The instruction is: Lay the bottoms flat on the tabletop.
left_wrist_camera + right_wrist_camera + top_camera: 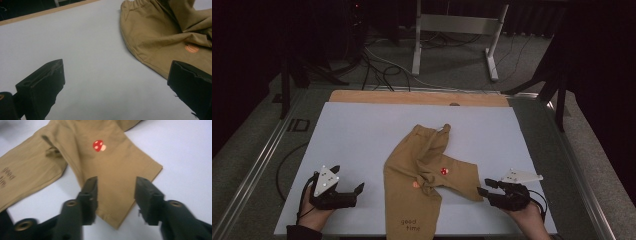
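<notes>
A pair of tan trousers [422, 170] lies crumpled on the white table cover [357, 135], one leg reaching the front edge with "good time" printed on it. A red mushroom patch [99, 145] marks the other leg, which points right. My right gripper [116, 180] hovers over that leg's hem [120, 202], jaws apart, with no cloth pinched between them; in the high view it is at the front right [484, 186]. My left gripper [348, 179] rests open at the front left, beside the trousers [160, 42], with bare cover between its jaws [117, 66].
A wooden strip [417, 97] runs along the table's far edge. Metal rails [257, 160] border the sides. On the floor beyond stand a grey metal frame [457, 25] and loose cables [382, 65]. An orange pumpkin patch [192, 48] sits near the trousers' crotch.
</notes>
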`<act>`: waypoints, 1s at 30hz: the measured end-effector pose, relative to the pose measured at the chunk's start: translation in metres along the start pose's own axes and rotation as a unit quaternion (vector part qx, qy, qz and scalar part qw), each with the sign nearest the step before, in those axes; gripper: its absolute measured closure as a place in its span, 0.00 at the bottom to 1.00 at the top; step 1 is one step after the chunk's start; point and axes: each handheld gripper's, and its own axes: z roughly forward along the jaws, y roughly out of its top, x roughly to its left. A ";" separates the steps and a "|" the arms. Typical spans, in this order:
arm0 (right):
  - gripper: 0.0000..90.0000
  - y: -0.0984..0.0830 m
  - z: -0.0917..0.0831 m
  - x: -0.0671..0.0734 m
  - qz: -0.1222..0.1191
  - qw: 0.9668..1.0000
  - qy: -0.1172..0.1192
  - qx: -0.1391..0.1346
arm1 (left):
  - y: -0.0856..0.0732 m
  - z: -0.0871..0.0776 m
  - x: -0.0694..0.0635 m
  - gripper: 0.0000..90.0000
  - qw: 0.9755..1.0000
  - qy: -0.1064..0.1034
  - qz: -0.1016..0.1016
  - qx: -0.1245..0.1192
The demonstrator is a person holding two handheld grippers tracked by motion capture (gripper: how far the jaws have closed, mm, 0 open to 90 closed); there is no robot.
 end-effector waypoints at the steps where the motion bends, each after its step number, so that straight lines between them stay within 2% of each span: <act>1: 0.52 -0.001 -0.002 0.000 -0.004 1.000 0.005 -0.008 | 0.000 0.000 0.000 0.02 1.000 -0.001 0.001 0.001; 4: 0.49 -0.001 -0.004 -0.007 -0.008 1.000 0.000 -0.016 | 0.000 0.001 0.000 0.02 1.000 -0.002 0.001 -0.001; 6: 0.51 -0.001 0.003 -0.017 -0.002 1.000 -0.008 -0.016 | 0.000 0.001 -0.001 0.02 1.000 -0.004 0.002 0.000; 12: 0.56 0.010 0.042 -0.048 -0.012 1.000 -0.019 0.002 | 0.000 0.002 0.000 0.02 1.000 -0.004 0.002 0.001; 16: 0.61 0.021 0.068 -0.062 -0.023 0.999 -0.030 0.022 | 0.000 0.002 0.001 0.02 1.000 -0.003 0.001 0.000; 21: 0.63 0.030 0.088 -0.068 -0.034 0.998 -0.022 0.038 | -0.001 0.002 0.001 0.02 1.000 -0.003 0.002 0.000; 23: 0.64 0.029 0.092 -0.067 -0.039 0.998 -0.020 0.052 | -0.001 0.001 0.001 0.02 1.000 -0.004 0.001 -0.001; 25: 0.65 0.028 0.094 -0.067 -0.046 0.997 -0.019 0.054 | -0.001 0.001 0.001 0.02 1.000 -0.003 0.002 -0.001; 26: 0.68 0.027 0.093 -0.066 -0.049 0.997 -0.017 0.053 | -0.001 0.001 0.001 0.02 1.000 -0.003 0.002 -0.001; 29: 0.93 0.028 0.092 -0.062 -0.049 0.997 -0.011 0.063 | 0.000 0.001 0.000 0.02 1.000 -0.004 0.004 -0.002; 30: 0.95 0.029 0.092 -0.061 -0.051 0.996 -0.010 0.066 | 0.001 0.001 0.000 0.02 1.000 -0.004 0.004 -0.003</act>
